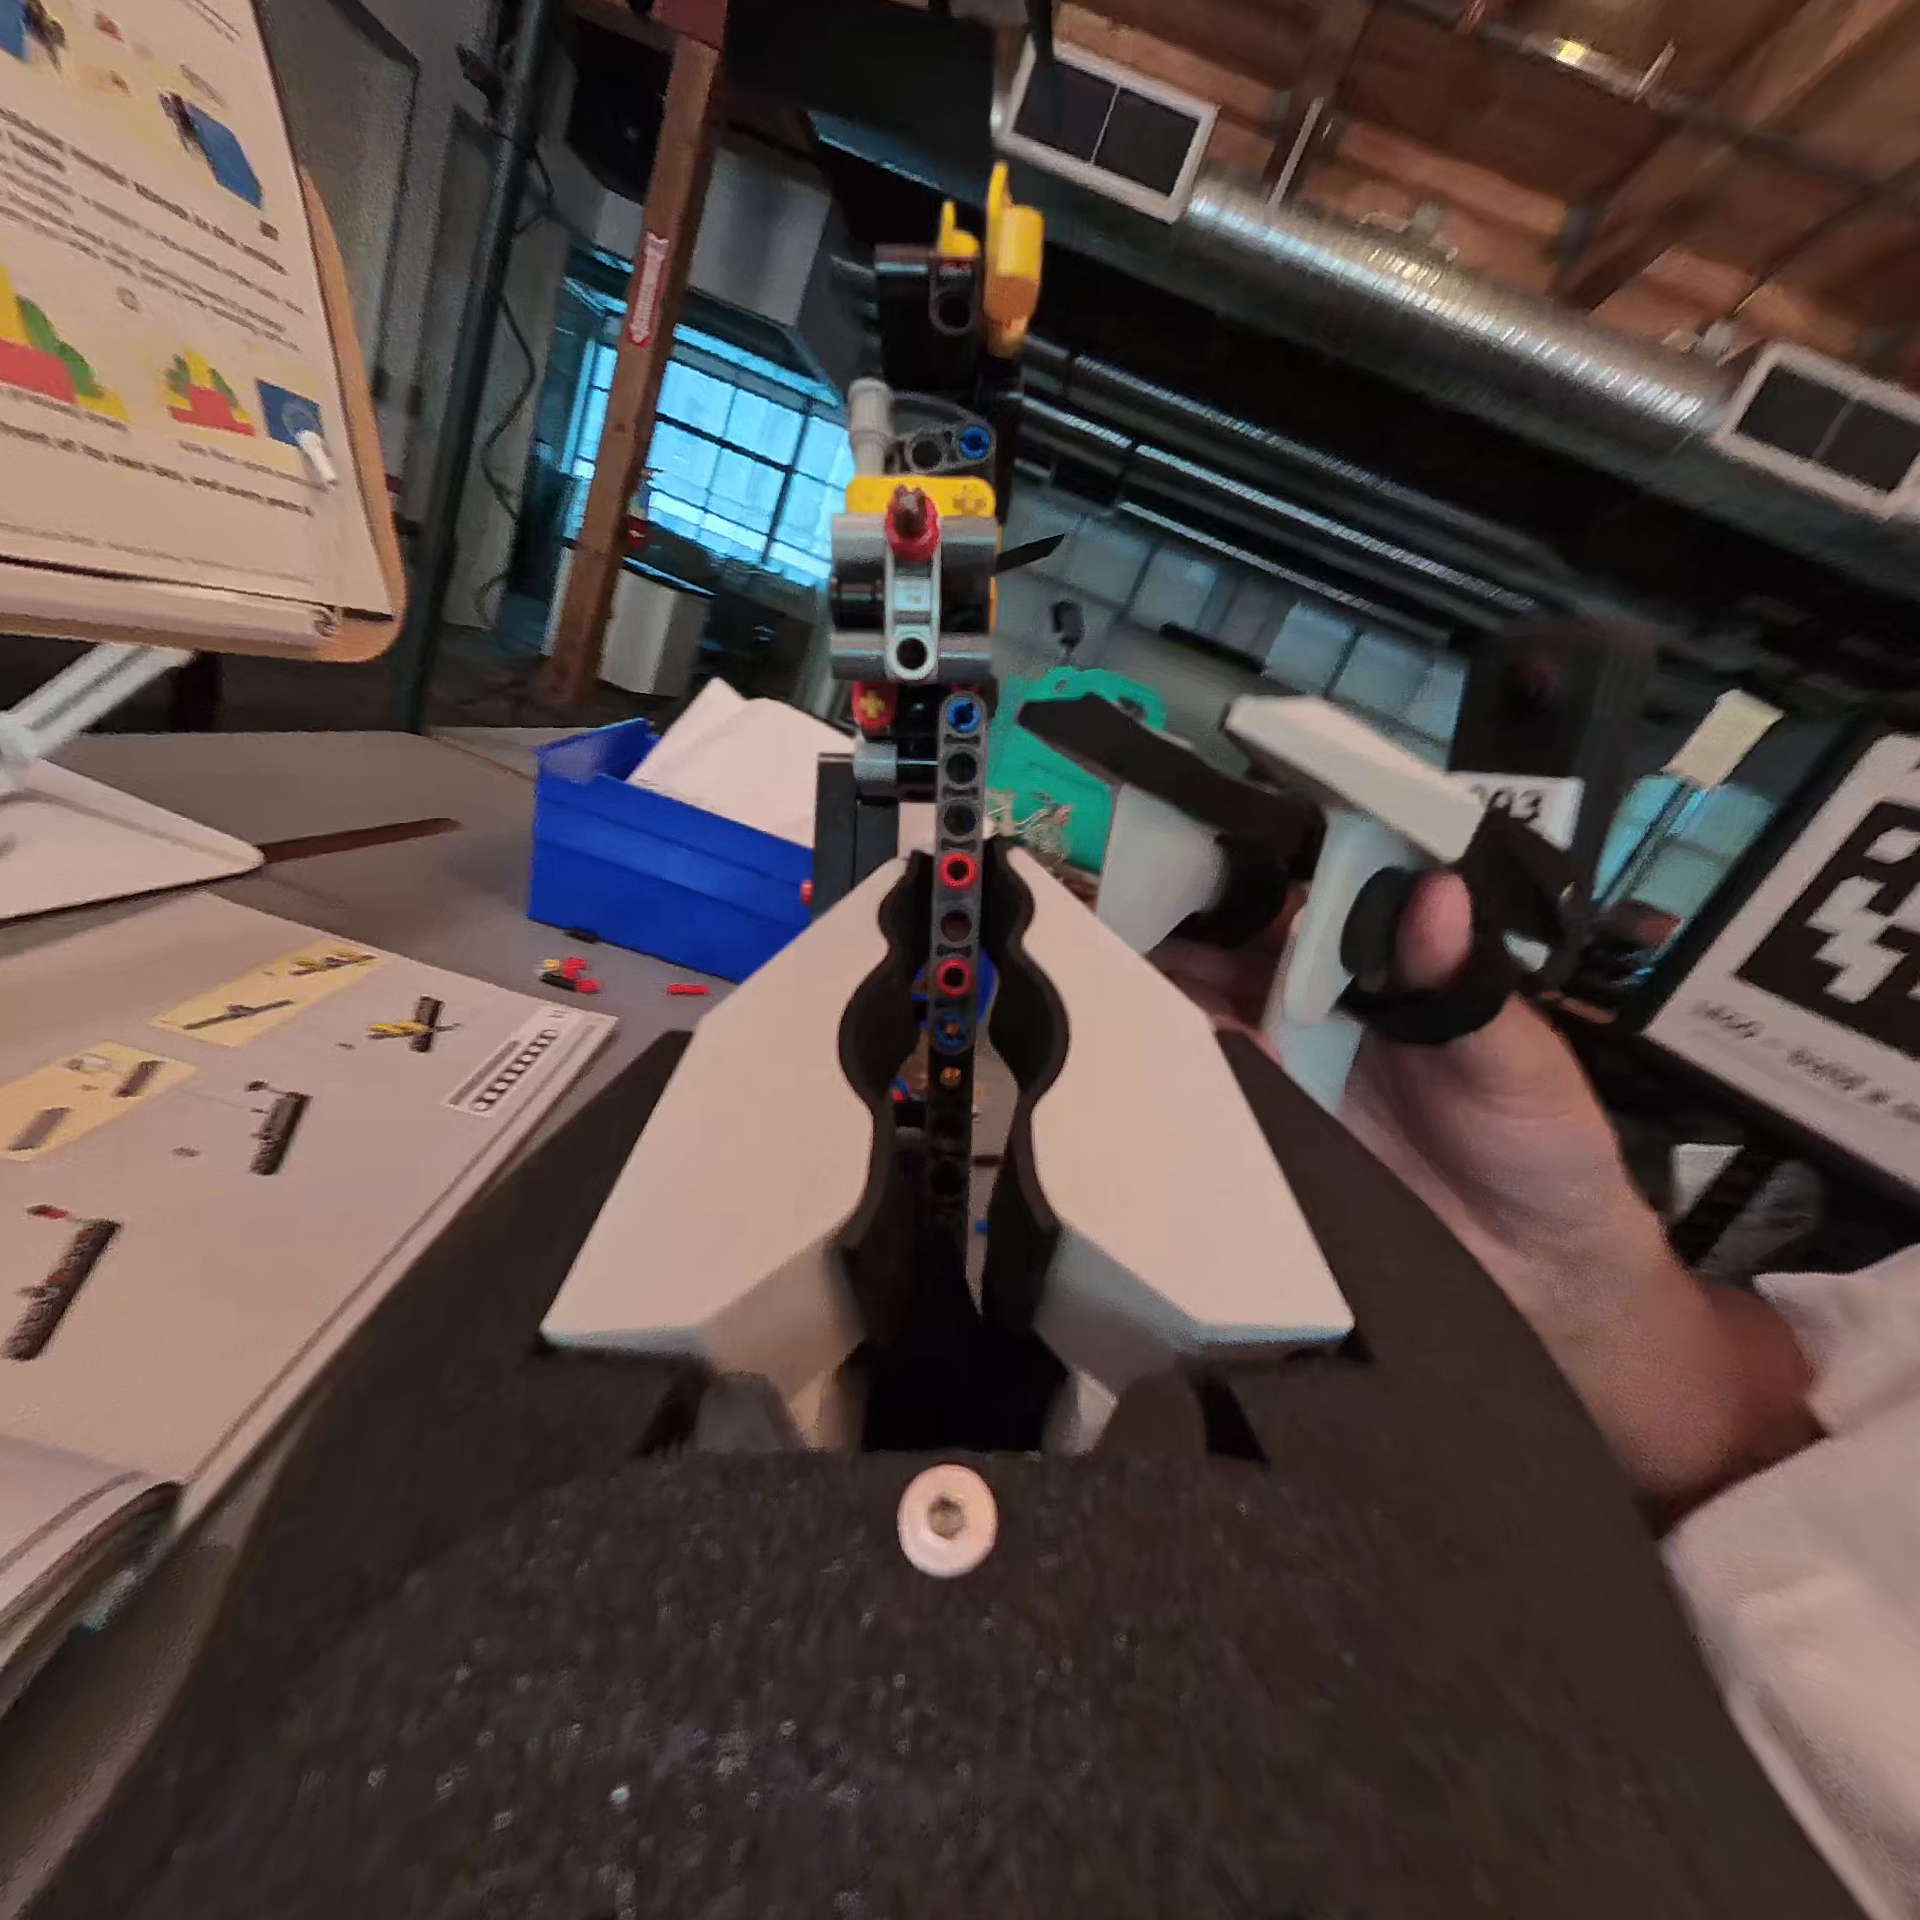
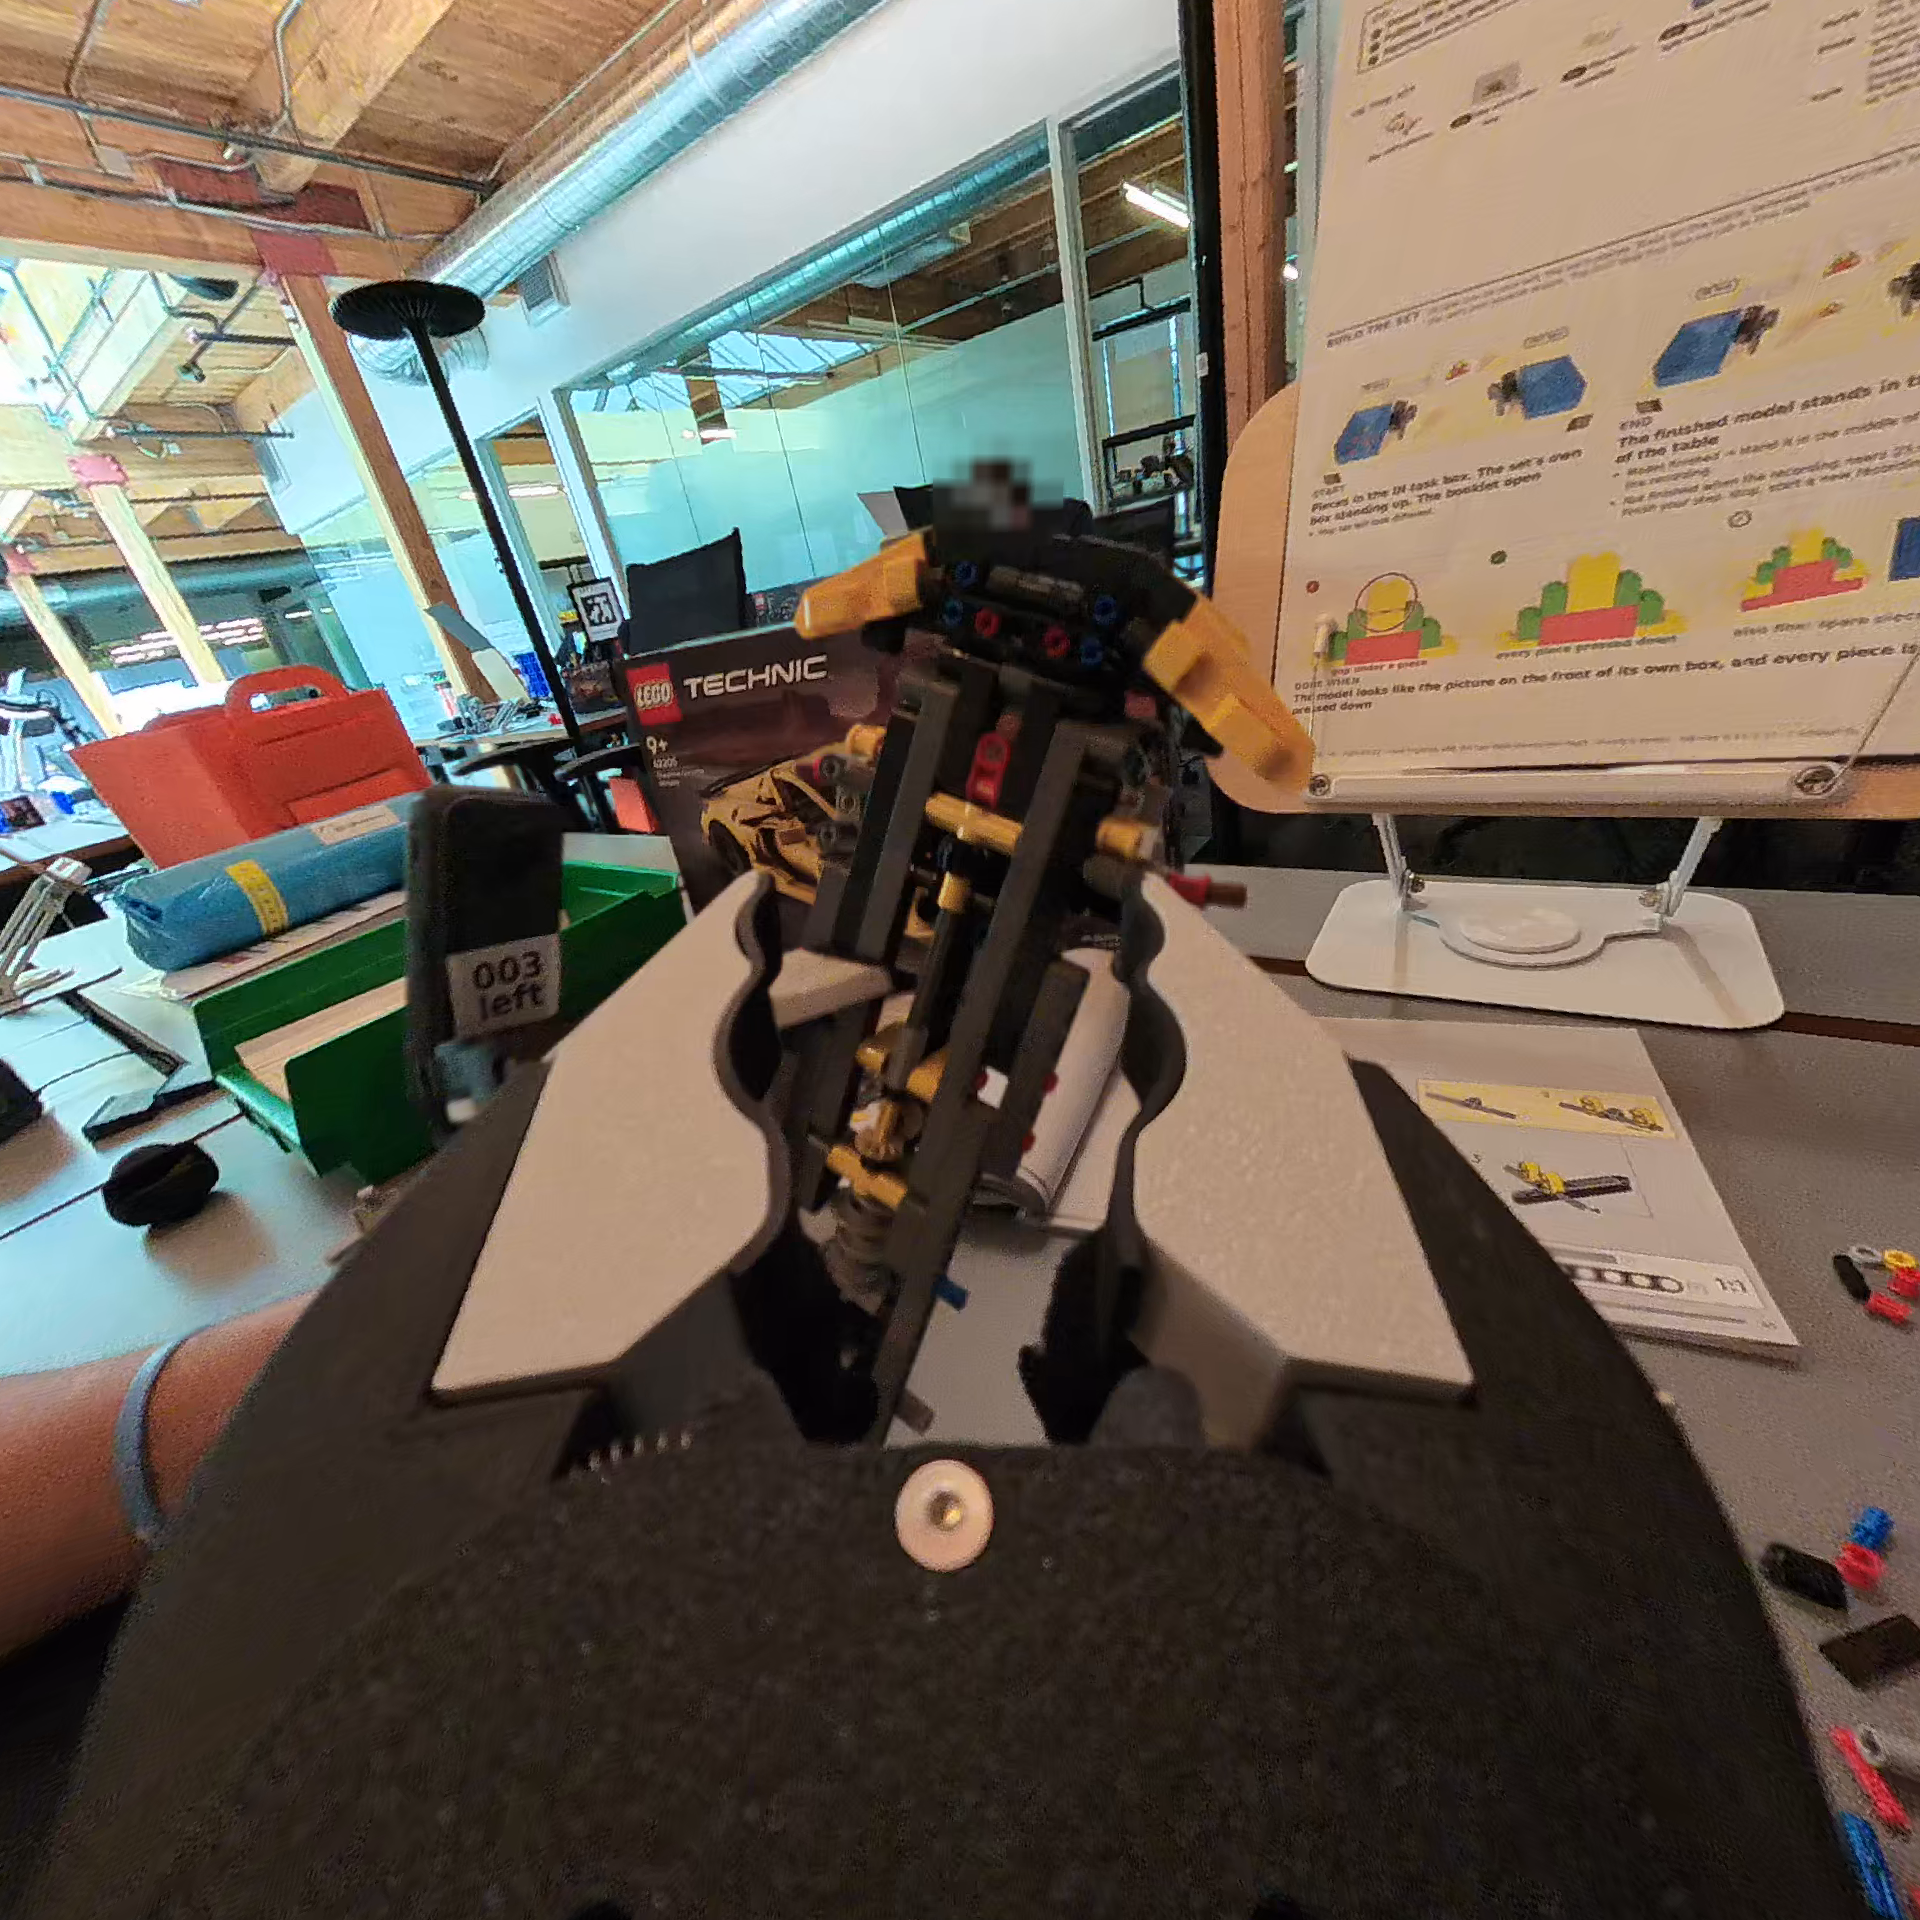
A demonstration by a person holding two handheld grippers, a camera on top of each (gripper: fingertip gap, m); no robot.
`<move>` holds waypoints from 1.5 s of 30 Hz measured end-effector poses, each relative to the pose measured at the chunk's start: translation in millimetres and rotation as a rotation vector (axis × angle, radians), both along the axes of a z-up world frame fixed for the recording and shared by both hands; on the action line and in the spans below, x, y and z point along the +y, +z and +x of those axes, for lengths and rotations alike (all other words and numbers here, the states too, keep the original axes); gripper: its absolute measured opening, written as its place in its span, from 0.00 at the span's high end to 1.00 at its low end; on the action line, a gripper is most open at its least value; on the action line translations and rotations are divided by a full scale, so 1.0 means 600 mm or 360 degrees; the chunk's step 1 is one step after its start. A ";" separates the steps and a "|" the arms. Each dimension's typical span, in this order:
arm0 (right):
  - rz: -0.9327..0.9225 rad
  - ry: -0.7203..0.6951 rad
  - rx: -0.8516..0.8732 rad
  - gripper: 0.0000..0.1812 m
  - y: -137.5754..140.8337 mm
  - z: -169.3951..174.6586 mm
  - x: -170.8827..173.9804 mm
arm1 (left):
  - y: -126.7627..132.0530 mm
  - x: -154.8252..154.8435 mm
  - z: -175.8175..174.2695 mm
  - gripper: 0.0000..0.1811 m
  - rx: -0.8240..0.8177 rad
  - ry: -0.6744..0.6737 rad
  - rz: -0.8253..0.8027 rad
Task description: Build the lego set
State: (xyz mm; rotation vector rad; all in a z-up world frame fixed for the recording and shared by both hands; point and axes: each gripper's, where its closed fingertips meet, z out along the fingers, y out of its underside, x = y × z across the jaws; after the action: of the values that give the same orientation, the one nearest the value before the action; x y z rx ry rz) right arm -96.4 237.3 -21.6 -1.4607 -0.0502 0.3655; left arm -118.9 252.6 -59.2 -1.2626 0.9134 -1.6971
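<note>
the left gripper [image 1: 951, 883] is closing its two white fingers [image 1: 769, 1101] on the lower end of the half-built lego model [image 1: 935, 582], pinching a long grey beam studded with red and blue pins and holding the model upright above the table [image 1: 436, 894]. yellow pieces are sitting at the model's top end. the right gripper [image 2: 945, 914] is reaching around the same model [image 2: 997, 831] from the other side, its fingers [image 2: 1278, 1153] standing apart with the dark frame running between them; whether either finger is actually touching the frame is unclear. in the left wrist view the right gripper [image 1: 1299, 821] is showing off to the right, with a hand [image 1: 1507, 1122] gripping its handle.

below and to the left, an open instruction booklet [image 1: 291, 1132] is lying flat on the table. a blue bin [image 1: 665, 862] is sitting behind it, with a few small loose pieces [image 1: 569, 975] scattered just in front. in the right wrist view more loose pieces [image 2: 1860, 1558] are lying at the right edge, the set's box [image 2: 748, 769] is standing behind the model, a green bin [image 2: 343, 1060] is sitting to the left, and a printed sheet on a white stand [image 2: 1600, 436] is rising at the right.
</note>
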 end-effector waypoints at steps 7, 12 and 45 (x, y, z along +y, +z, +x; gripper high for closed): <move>0.0002 -0.0033 0.0165 0.63 0.005 0.013 0.031 | -0.028 -0.008 0.020 0.96 0.0224 0.0346 0.0446; -0.0057 -0.0069 0.0262 0.59 -0.017 0.040 0.032 | -0.038 -0.004 0.021 0.96 0.0291 0.0451 0.0514; -0.0047 0.0252 0.0449 0.61 -0.071 0.052 0.043 | -0.090 -0.011 0.042 0.97 0.0550 0.0734 0.1018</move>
State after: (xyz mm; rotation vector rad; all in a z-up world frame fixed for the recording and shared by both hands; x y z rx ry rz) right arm -65.4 262.8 -64.2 -1.4257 0.0669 0.7013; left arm -93.9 246.0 -113.0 -1.2044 1.1385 -0.7480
